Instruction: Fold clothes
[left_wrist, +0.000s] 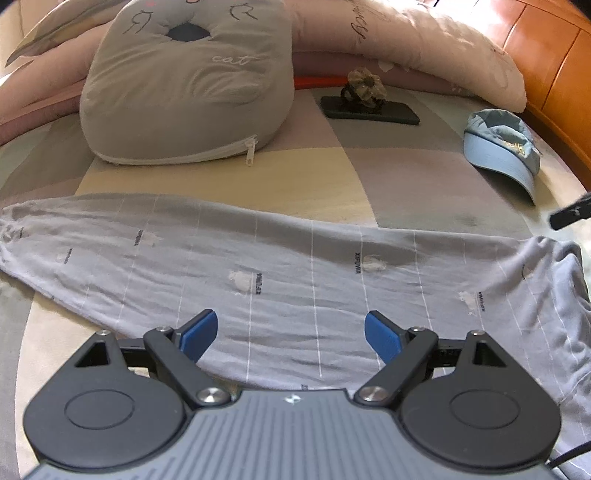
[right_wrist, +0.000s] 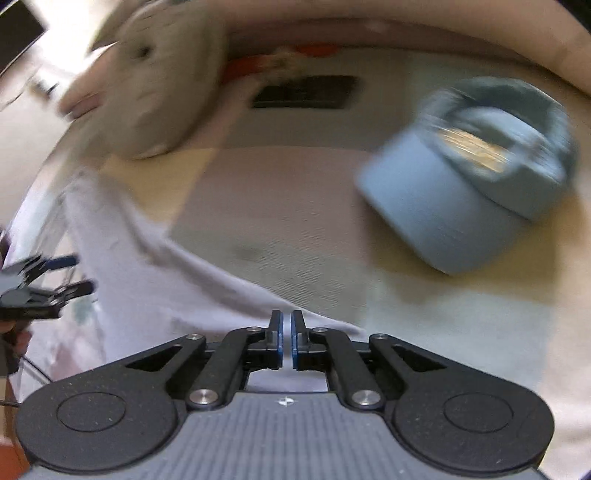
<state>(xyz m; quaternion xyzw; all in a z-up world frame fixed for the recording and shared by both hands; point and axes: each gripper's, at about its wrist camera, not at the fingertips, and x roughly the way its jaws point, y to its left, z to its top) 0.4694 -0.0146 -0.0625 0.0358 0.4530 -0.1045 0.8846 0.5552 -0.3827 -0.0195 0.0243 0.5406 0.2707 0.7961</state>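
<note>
Grey trousers (left_wrist: 280, 266) with thin white stripes and small printed patches, stretched out flat and long across the near part of the bed (left_wrist: 351, 166), from its left edge toward its right edge, bunched up at the right end. Patchwork bedcover of cream, grey and mauve underneath.

Left gripper (left_wrist: 290, 334) low over the near edge of the trousers, blue pads (left_wrist: 201, 334) spread wide apart, nothing between them, cloth visible in the gap.

Right gripper (right_wrist: 287, 339) near the right end of the trousers (right_wrist: 177, 288), jaws pressed almost together with only a thin slit left; no cloth visibly caught in it, pale fabric just beneath and behind the tips. Right wrist view badly blurred. Left gripper (right_wrist: 70, 273) visible at the left border there, over the cloth.

Grey cat-face cushion (left_wrist: 184, 77) at the far left of the bed, zipper along its lower seam. Long pink pillow (left_wrist: 424, 40) along the far edge by the orange wooden headboard (left_wrist: 554, 62). Dark phone (left_wrist: 369, 112) lying flat on the far middle of the bed, a beige flower-shaped hair tie (left_wrist: 364, 86) resting on top of it. Light blue cap (left_wrist: 502, 147) near the right edge, brim toward the trousers, well apart from them.
</note>
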